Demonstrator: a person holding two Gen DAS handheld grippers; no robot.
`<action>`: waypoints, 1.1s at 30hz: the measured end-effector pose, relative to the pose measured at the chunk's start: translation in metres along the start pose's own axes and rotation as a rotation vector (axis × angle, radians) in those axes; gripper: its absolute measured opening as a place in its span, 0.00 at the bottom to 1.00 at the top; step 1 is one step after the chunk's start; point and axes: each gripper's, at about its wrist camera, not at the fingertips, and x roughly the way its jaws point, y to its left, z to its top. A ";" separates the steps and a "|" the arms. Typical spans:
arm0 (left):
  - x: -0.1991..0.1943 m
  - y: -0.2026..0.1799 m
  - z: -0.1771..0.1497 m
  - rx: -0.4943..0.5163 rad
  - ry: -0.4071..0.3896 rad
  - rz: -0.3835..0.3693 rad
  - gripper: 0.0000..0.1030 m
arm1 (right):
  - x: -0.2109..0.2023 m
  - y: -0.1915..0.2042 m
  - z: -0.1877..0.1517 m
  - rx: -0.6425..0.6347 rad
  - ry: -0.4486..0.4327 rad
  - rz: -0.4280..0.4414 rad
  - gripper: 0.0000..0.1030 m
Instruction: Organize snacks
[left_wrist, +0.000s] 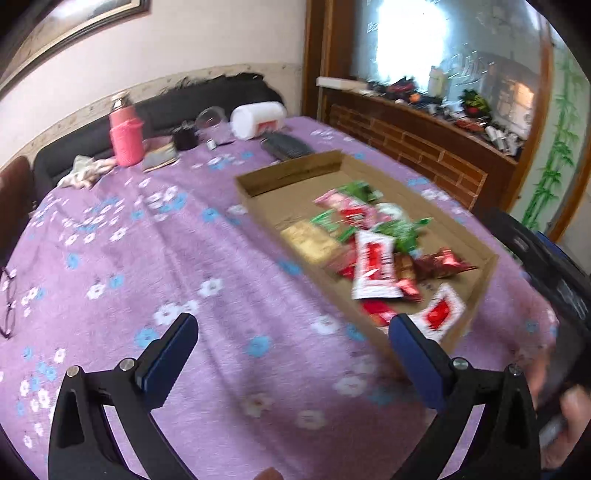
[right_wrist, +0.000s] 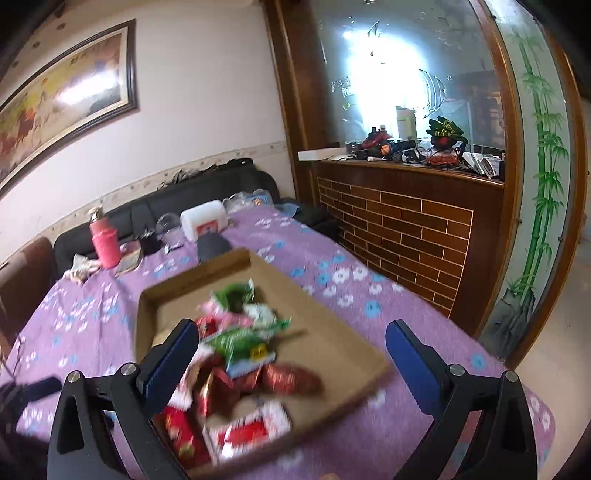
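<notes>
A shallow cardboard tray (left_wrist: 295, 171) lies on the purple flowered tablecloth (left_wrist: 155, 258) and holds a loose pile of snack packets (left_wrist: 373, 251) in red, green, pink and gold wrappers. My left gripper (left_wrist: 293, 341) is open and empty, above the cloth just left of the tray's near corner. My right gripper (right_wrist: 291, 349) is open and empty, hovering over the near half of the tray (right_wrist: 343, 343), above the snack packets (right_wrist: 240, 354). Both views are motion-blurred.
At the table's far end stand a pink bottle (left_wrist: 125, 133), a white plastic container (left_wrist: 258, 118), a clear cup (left_wrist: 210, 118), a dark flat object (left_wrist: 288, 146) and crumpled cloth (left_wrist: 86, 171). Glasses (left_wrist: 7, 302) lie at the left edge. A brick-fronted wooden counter (right_wrist: 402, 229) stands to the right.
</notes>
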 end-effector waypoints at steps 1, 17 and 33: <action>0.000 0.003 0.000 -0.008 -0.004 0.012 1.00 | -0.002 0.004 -0.004 -0.010 0.005 0.002 0.99; -0.021 0.016 0.013 -0.005 -0.059 0.005 1.00 | -0.017 0.054 -0.038 -0.091 0.079 0.098 0.99; -0.022 0.004 0.008 0.056 -0.075 0.184 1.00 | -0.014 0.020 -0.031 0.041 0.062 -0.011 0.99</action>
